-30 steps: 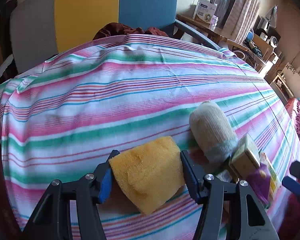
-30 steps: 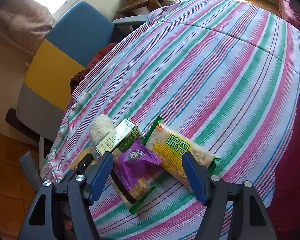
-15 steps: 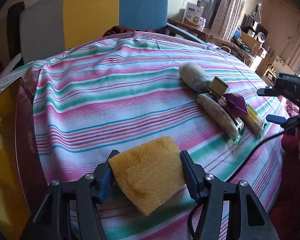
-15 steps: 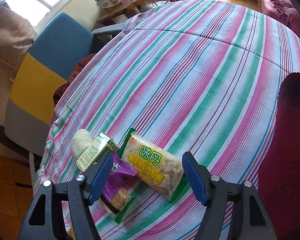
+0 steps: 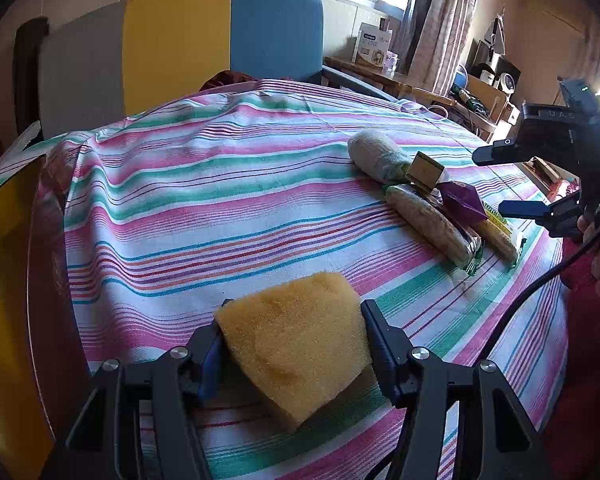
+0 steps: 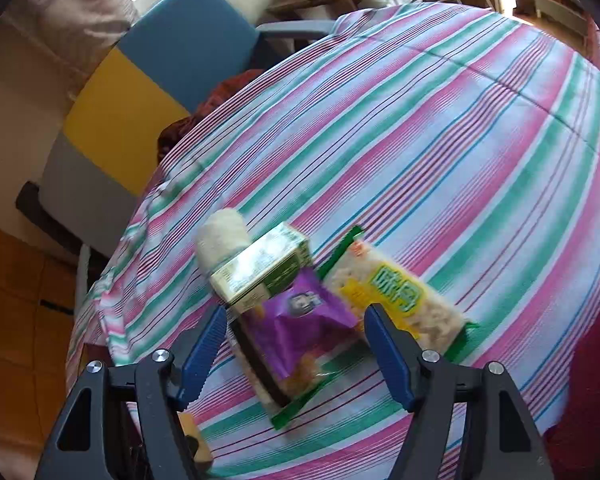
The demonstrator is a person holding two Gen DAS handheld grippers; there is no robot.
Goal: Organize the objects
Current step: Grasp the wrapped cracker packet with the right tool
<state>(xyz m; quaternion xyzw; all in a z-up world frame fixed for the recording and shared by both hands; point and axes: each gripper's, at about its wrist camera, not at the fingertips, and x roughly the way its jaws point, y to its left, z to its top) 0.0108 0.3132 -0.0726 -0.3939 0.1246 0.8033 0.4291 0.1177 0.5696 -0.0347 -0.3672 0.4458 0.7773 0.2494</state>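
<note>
My left gripper (image 5: 294, 316) is shut on a yellow sponge (image 5: 296, 356), held just over the striped tablecloth (image 5: 220, 208) near its front edge. Further right lies a pile: a white rolled cloth (image 5: 374, 156), a small green-and-white carton (image 6: 264, 272), a purple packet (image 6: 300, 316) and two clear snack packs (image 6: 396, 300). My right gripper (image 6: 295, 312) hovers open above the purple packet without touching it. In the left wrist view the right gripper (image 5: 504, 180) hangs beside the pile's right end.
A chair with a grey, yellow and blue back (image 5: 180, 52) stands behind the table, with dark red cloth (image 5: 228, 78) on its seat. A yellow box (image 5: 4, 280) sits off the table's left edge. A black cable (image 5: 540, 288) trails from the right gripper. Red fabric (image 6: 580, 420) lies at the right.
The left gripper carried the sponge away from the pile toward the table's near left. The right gripper shifted so the purple packet is framed between its open fingers again.
</note>
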